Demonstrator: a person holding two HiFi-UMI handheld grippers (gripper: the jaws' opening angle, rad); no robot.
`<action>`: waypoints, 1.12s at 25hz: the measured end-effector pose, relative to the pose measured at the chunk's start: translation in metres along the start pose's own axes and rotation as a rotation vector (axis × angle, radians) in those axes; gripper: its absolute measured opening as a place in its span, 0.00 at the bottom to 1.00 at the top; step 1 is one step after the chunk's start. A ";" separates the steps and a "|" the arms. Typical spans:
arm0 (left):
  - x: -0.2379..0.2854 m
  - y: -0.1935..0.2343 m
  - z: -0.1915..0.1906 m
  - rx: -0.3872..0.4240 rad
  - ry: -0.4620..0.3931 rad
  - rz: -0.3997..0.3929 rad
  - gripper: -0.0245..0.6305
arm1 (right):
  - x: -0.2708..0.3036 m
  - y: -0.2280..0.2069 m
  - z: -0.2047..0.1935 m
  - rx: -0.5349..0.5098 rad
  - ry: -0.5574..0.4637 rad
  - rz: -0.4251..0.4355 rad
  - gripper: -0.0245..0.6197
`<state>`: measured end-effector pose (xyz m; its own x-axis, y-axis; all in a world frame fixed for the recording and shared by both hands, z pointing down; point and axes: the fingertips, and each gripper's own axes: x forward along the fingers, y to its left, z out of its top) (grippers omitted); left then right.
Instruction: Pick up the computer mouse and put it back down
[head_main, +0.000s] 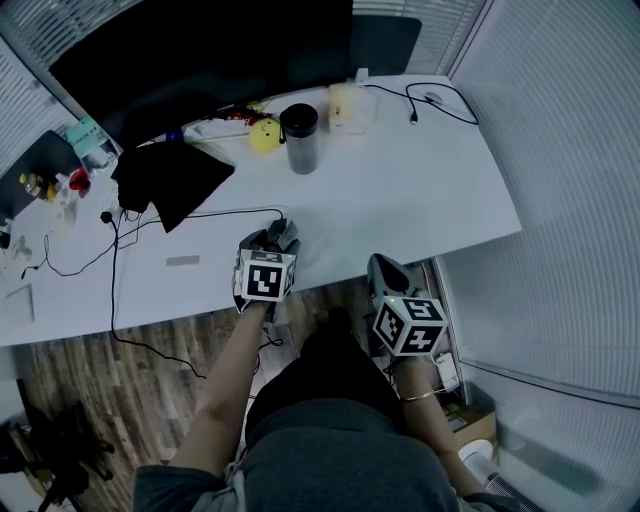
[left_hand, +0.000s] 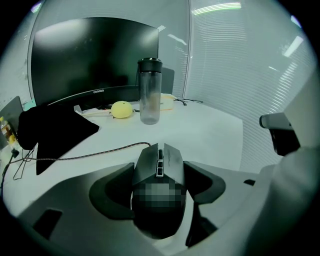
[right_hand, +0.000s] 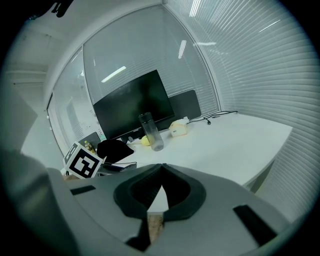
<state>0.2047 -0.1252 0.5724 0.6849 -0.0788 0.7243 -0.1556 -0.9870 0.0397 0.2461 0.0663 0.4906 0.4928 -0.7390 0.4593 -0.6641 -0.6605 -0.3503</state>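
Mouse (left_hand: 159, 175) is clamped between left gripper (head_main: 275, 238) jaws at desk (head_main: 400, 200) near edge, open surface rightward; right gripper (right_hand: 161, 171), jaws together, hangs off-edge; monitor (left_hand: 95, 55) bezel reads "coocaa".

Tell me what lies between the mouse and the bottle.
Only bare desk, as the left gripper view shows; the mouse trails its cable off left.

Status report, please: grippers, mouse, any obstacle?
Left gripper shut on black wired computer mouse at near edge of white desk. Right gripper shut, empty. Clear dark-lidded bottle behind, not blocking.
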 end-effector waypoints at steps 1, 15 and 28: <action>-0.003 -0.003 0.000 0.000 -0.006 -0.005 0.49 | -0.002 0.002 -0.001 -0.001 -0.004 0.000 0.05; -0.048 -0.003 -0.003 0.002 -0.074 -0.010 0.49 | -0.023 0.034 -0.009 -0.021 -0.037 0.016 0.05; -0.073 0.031 -0.015 -0.071 -0.100 0.054 0.49 | -0.012 0.064 -0.005 -0.072 -0.025 0.079 0.05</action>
<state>0.1397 -0.1475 0.5312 0.7415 -0.1482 0.6544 -0.2413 -0.9689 0.0540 0.1946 0.0333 0.4672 0.4510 -0.7920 0.4116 -0.7397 -0.5897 -0.3242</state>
